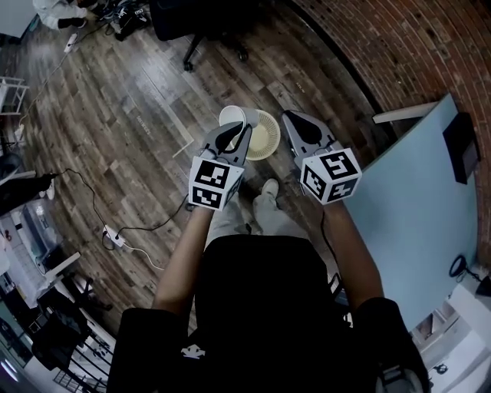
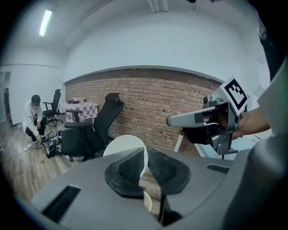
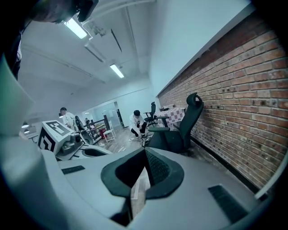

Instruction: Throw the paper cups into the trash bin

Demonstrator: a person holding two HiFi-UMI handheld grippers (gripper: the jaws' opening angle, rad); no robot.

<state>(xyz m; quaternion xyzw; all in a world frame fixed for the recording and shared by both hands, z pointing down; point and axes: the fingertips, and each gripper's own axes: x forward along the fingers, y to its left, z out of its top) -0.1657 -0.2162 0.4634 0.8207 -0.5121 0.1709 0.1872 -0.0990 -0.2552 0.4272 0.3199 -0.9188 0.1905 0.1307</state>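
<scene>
My left gripper (image 1: 239,127) is shut on the wall of a white paper cup (image 1: 232,117), which it holds just left of the round cream trash bin (image 1: 266,135) on the wooden floor. In the left gripper view the cup's (image 2: 127,147) rim stands pinched between the dark pads (image 2: 130,170), and a sliver of the bin (image 2: 147,201) shows below them. My right gripper (image 1: 289,118) hovers at the bin's right edge, jaws shut with nothing between them. In the right gripper view its pads (image 3: 157,168) meet at the tip.
A black office chair (image 1: 205,21) stands beyond the bin. A light blue table (image 1: 414,207) fills the right side, below a brick wall (image 1: 399,46). A power strip with its cable (image 1: 115,235) lies on the floor to the left. People (image 3: 136,122) are far back in the room.
</scene>
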